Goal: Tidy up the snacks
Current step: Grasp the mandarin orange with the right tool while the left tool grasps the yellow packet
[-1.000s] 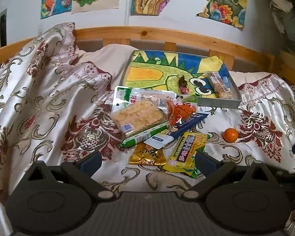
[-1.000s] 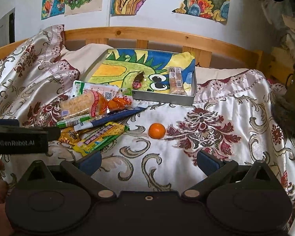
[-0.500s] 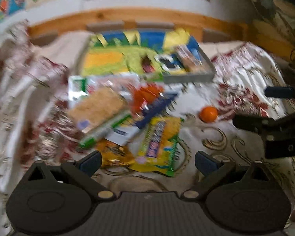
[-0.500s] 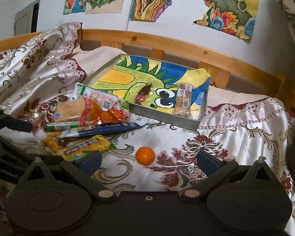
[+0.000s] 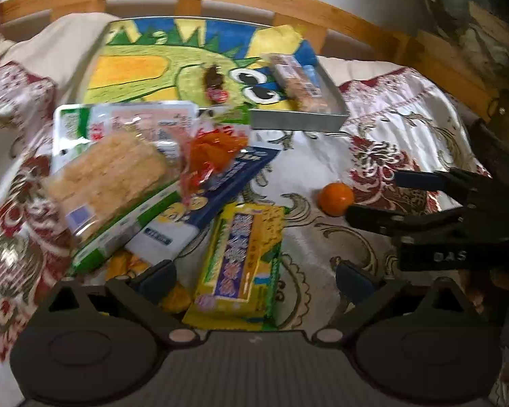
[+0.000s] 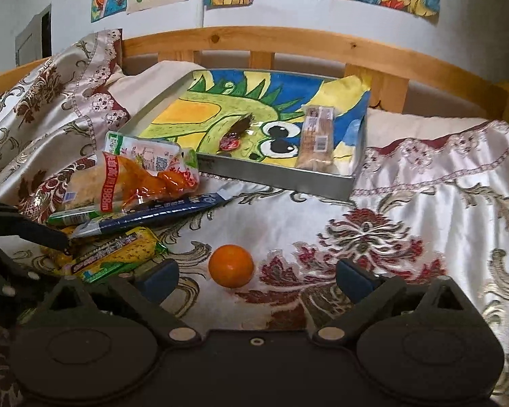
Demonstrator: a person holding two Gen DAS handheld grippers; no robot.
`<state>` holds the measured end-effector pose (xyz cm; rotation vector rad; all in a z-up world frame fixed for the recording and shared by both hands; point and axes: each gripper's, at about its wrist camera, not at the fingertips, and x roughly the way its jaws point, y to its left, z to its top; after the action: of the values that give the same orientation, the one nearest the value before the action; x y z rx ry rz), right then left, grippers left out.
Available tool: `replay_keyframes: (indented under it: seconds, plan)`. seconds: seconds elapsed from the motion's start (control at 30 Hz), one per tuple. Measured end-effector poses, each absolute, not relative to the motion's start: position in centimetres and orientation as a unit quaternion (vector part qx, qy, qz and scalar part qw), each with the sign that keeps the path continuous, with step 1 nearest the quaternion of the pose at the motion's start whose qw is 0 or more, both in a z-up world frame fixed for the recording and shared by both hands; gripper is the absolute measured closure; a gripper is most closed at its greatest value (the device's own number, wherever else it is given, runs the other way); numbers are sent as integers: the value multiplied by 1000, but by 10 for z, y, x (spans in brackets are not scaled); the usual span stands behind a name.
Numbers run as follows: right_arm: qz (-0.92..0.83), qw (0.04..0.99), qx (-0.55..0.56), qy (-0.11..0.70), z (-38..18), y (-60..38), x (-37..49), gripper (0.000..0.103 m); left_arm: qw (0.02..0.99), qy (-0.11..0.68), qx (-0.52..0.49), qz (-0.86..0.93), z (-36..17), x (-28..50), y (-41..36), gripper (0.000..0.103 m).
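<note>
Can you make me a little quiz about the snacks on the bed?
1. True or false: the orange is inside the tray.
2. How many snacks lie in the tray? A) none B) two C) five
3. Fill in: the yellow packet lies between the fingers of the open ____ tongs.

Key: 1. False, it sits on the bedcover, in front of the open right tongs. 2. B, a long bar and a small dark snack. 3. left.
</note>
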<state>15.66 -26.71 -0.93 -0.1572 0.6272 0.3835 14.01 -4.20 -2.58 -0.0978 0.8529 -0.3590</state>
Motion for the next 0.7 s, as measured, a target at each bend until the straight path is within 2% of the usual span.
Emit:
replay_keyframes:
  seconds: [0.13,0.17,0.37,0.5,0.6,0.7]
  plan:
    - [199,927,-71,311,-15,-263,165,12,894,409,-46,-178,-28,145,-45,5]
    - [201,925,-72,313,-17,-261,167,13,892,411,-48,-180,-28,147,-45,10]
    - [223,916,-63,328,-25,-255,175,23,884,426,-75,-181,-33,153,-40,22]
    - [229,913,-60,332,-29,-252,178,34,880,438,-82,-166,-35,158,-35,34]
    - [227,914,-58,331,-30,-251,182,42,878,443,-89,-160,-36,162,-33,36]
    - [224,915,-55,332,-31,-251,185,48,878,444,-81,-159,-37,165,-34,33]
